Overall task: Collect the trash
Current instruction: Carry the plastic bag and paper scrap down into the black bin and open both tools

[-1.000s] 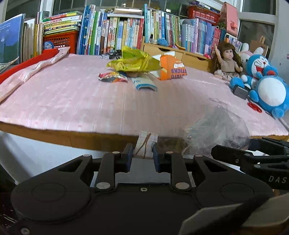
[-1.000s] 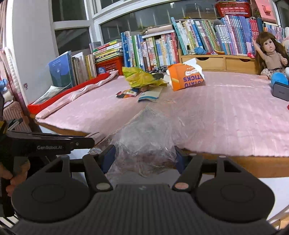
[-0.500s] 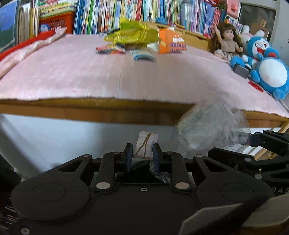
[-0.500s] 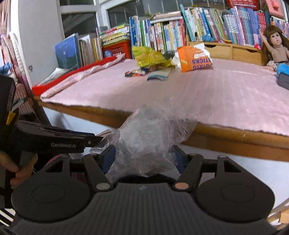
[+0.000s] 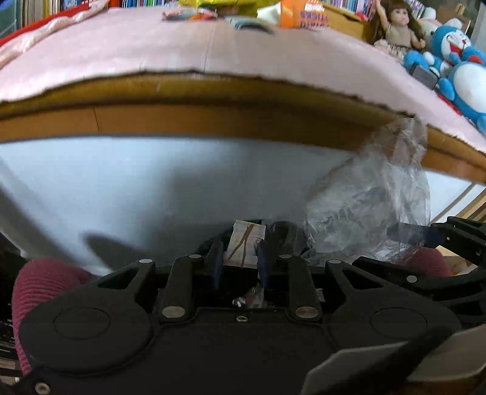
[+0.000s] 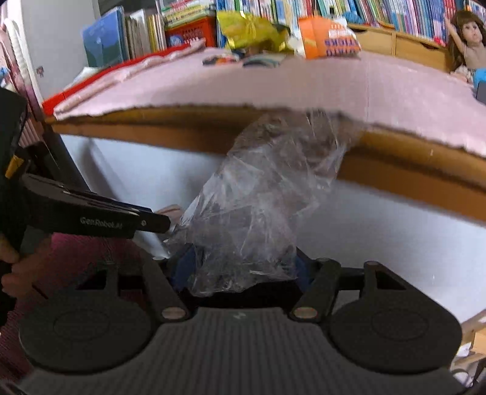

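Both pairs of jaws are clamped on trash: the right gripper [image 6: 243,267] pinches a crumpled clear plastic bag [image 6: 261,209] between its blue pads, and the left gripper [image 5: 240,262] is closed on a small white wrapper [image 5: 244,246] marked with brown lines. Both tools sit low, in front of and below the edge of the bed [image 5: 212,100], whose wooden side rail runs across both views. A pink mat [image 6: 303,82] covers the bed top. Along the far side stands a row of books [image 6: 379,12], with a doll [image 6: 466,39] and a blue plush toy [image 5: 464,76] off to the right. Near the far edge of the mat lie a yellow bag [image 6: 249,32], an orange snack box [image 6: 328,38] and a few smaller wrappers [image 6: 243,59]. The clear bag rises from the right jaws up to the bed edge; in the left view it hangs just right of the white wrapper, apart from it. A dark red sleeve [image 5: 45,282] shows at the lower left.
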`<state>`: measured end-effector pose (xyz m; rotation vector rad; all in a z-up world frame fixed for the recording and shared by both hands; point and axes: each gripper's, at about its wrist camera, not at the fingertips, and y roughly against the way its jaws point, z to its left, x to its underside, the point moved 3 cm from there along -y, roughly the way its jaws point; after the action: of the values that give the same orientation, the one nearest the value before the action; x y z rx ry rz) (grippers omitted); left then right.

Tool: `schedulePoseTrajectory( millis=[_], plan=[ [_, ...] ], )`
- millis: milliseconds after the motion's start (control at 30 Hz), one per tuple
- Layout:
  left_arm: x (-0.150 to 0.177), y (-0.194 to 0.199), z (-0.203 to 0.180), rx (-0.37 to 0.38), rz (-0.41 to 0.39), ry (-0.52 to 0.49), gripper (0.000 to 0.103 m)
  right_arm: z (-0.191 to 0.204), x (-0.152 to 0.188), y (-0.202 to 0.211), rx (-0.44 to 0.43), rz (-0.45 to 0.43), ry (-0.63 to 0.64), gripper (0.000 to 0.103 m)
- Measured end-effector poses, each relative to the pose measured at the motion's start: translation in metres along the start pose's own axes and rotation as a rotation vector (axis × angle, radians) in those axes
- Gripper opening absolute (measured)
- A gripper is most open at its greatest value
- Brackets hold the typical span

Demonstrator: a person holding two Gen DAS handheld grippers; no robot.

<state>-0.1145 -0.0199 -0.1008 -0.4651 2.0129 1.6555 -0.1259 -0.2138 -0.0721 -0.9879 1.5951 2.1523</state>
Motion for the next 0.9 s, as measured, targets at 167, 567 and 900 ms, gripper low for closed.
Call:
schedulePoseTrajectory(
  millis=[167, 567, 900],
  plan=[
    [0.006, -0.018, 0.002, -0.015, 0.039, -0.004, 0.022, -0.002, 0.013, -0.016, 0.011, 0.060, 0.005, 0.068],
    [0.011, -0.037, 0.007, -0.010, 0.095, 0.010, 0.022, -0.002, 0.028, -0.044, 0.032, 0.178, 0.031, 0.072],
    [0.011, -0.046, 0.012, 0.010, 0.129, 0.023, 0.023, 0.002, 0.027, -0.047, 0.019, 0.192, 0.040, 0.072]
  ],
)
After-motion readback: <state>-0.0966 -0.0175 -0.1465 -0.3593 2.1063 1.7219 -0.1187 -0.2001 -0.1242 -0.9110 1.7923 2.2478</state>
